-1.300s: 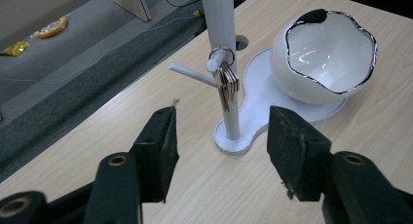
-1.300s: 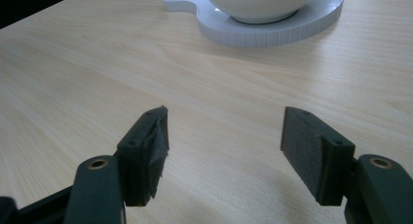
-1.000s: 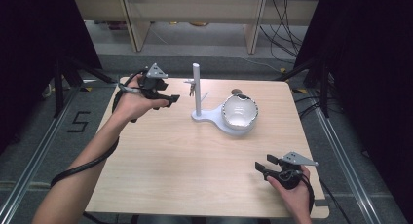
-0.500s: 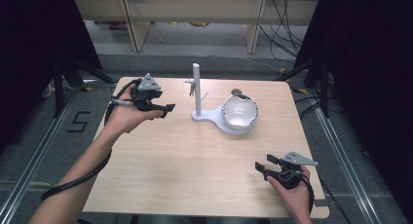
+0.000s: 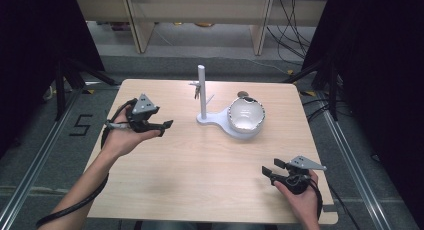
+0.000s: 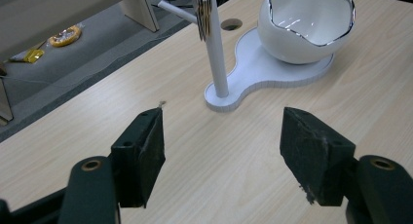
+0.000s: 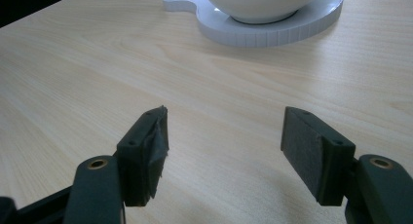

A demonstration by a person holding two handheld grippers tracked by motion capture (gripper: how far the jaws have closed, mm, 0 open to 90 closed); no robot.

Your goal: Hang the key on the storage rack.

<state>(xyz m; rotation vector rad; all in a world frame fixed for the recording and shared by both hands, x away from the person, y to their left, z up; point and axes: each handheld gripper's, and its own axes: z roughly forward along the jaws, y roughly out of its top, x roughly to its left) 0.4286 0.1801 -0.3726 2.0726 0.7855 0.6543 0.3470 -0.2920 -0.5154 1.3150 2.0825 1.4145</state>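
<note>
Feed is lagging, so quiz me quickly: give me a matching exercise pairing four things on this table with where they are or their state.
Things:
1. left tongs
2. right tongs
3. white bowl
4. white post

Places or states:
a. sits on the wide end of the white stand base
b. open, near the table's front right corner
c. stands upright from the stand's narrow end
d. open, held over the table's left side, aimed at the stand

Pairs: 1-d, 2-b, 3-a, 4-c

White stand (image 5: pixel 212 121): flat figure-eight base on the table (image 5: pixel 200 190), nearer the far edge than the near one, right of centre. Upright white post (image 5: pixel 202 90) rises from its smaller left lobe, with short side pegs and a small metallic item (image 6: pixel 203 9) hung near the top. White cracked-egg bowl (image 5: pixel 245 114), silver-rimmed jagged edge, sits on the larger right lobe.
</note>
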